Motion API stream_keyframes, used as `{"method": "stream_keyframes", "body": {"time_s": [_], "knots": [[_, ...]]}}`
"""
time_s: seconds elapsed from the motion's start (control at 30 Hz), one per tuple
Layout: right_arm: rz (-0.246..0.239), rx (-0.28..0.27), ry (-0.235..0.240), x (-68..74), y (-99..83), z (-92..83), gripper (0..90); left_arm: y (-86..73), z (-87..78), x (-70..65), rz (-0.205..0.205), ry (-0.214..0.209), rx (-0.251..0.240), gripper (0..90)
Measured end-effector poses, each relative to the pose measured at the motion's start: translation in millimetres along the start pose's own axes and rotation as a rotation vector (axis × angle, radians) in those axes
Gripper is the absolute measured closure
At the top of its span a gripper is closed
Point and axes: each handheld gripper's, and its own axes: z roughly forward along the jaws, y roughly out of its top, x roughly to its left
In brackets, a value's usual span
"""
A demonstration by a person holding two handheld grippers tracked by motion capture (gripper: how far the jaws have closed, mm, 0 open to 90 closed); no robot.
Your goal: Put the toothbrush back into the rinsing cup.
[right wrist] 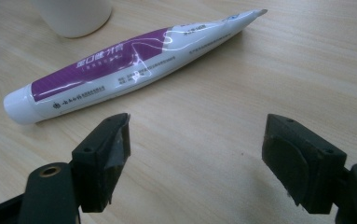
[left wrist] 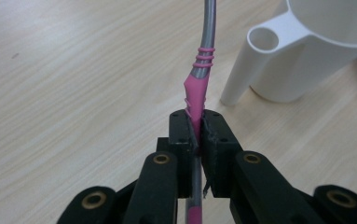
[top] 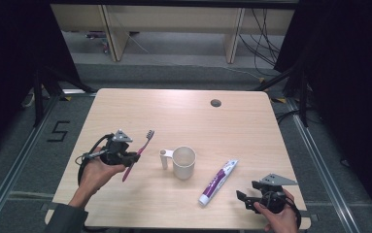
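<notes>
A pink and grey toothbrush (top: 139, 153) hangs above the table with my left gripper (top: 134, 157) shut on its pink handle (left wrist: 195, 93); the bristle end points away and up. A white cup (top: 183, 162) with a tube-shaped handle (left wrist: 250, 60) stands on the table just right of the brush. A white and purple toothpaste tube (top: 218, 181) lies flat to the right of the cup, cap end toward me. My right gripper (top: 245, 198) is held low near the front right edge, open, with the tube (right wrist: 129, 63) lying a little beyond its jaws and nothing between them.
The light wooden table (top: 183, 116) has a round cable hole (top: 215, 103) near its far edge. Dark floor, cables and desk legs lie beyond the table. A floor marking "5" (top: 59, 130) sits at the left.
</notes>
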Motion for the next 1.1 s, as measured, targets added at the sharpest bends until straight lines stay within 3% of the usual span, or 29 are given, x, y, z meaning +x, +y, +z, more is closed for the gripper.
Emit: {"method": "stream_keyframes", "body": {"time_s": [0.17, 0.37, 0.4, 0.43, 0.53, 0.57, 0.67, 0.8, 0.83, 0.9, 1.07, 1.1], "knots": [[0.008, 0.001, 0.005, -0.9, -0.1, -0.2, 24.6, -2.9, -0.1, -4.8, 0.015, 0.008, -0.06, 82.7], [-0.008, -0.005, -0.014, -0.4, 0.1, -0.6, 24.6, -6.9, -2.3, -12.5, -0.061, -0.008, -0.276, 82.7], [0.012, 0.002, -0.01, 1.0, -0.1, -0.6, 24.7, -7.0, -3.4, -13.1, -0.063, -0.005, -0.297, 82.7], [-0.01, -0.002, -0.014, -0.6, 0.0, -0.9, 24.7, -6.8, -4.8, -14.2, -0.071, 0.002, -0.315, 82.7], [0.013, -0.002, 0.013, -0.1, -0.4, 0.8, 24.7, -6.3, -7.8, -15.3, -0.08, 0.008, -0.381, 82.7], [0.005, -0.003, 0.0, -1.1, -0.2, -0.2, 24.7, -6.3, -8.4, -15.7, -0.086, 0.008, -0.401, 82.7], [0.032, -0.003, 0.0, 1.5, -0.4, -1.3, 24.8, -6.6, -8.6, -17.3, -0.087, 0.009, -0.431, 82.7], [-0.006, -0.01, -0.007, -0.6, -0.3, -0.2, 24.8, -7.3, -7.8, -18.7, -0.104, 0.003, -0.467, 82.7], [-0.007, -0.01, -0.007, -0.4, -0.1, -0.2, 24.8, -7.8, -8.3, -19.3, -0.105, 0.015, -0.48, 82.7], [-0.008, -0.01, -0.01, -0.6, 0.1, -0.2, 24.9, -8.5, -7.8, -19.4, -0.131, 0.0, -0.505, 82.7], [-0.001, -0.011, 0.0, -2.1, -0.2, 0.6, 25.0, -6.4, -8.4, -21.1, -0.136, 0.011, -0.556, 82.8], [-0.006, -0.013, -0.024, -2.6, -0.2, 0.4, 25.0, -6.0, -8.4, -22.5, -0.133, 0.021, -0.571, 82.8]]}}
